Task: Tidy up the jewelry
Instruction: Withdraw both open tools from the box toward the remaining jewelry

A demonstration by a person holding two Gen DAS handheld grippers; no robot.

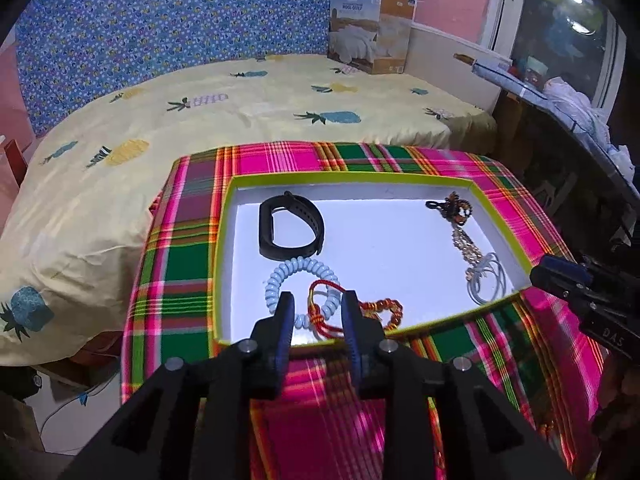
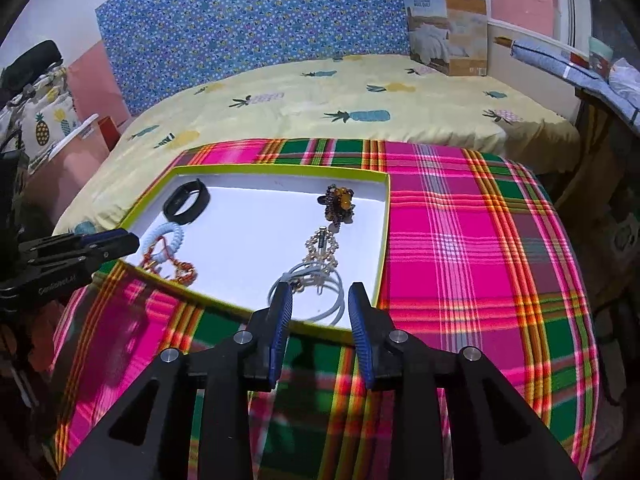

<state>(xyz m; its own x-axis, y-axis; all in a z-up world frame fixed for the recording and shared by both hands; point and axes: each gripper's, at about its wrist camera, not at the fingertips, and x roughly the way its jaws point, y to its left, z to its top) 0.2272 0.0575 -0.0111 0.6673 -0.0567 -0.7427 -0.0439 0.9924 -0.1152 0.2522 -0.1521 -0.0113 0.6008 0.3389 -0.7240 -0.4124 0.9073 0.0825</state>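
A shallow white tray with a lime-green rim (image 1: 226, 216) (image 2: 384, 216) lies on a plaid-covered table. In it lie a black band (image 1: 290, 226) (image 2: 187, 202), a pale blue coil bracelet (image 1: 300, 272) (image 2: 170, 236), a red cord with orange beads (image 1: 380, 308) (image 2: 182, 270), a dark beaded cluster (image 1: 456, 208) (image 2: 338, 206), a gold chain (image 1: 466, 246) (image 2: 322, 250) and white hoops (image 1: 488, 278) (image 2: 320, 292). My left gripper (image 1: 318, 300) is open and empty over the near rim by the coil and cord. My right gripper (image 2: 320, 292) is open and empty by the white hoops.
The plaid cloth (image 2: 460, 240) covers the table, with bare cloth to the tray's right. A bed with a pineapple-print sheet (image 1: 200, 120) lies behind. A printed box (image 1: 372, 28) leans on the far wall. A cluttered ledge (image 1: 560, 96) is at the right.
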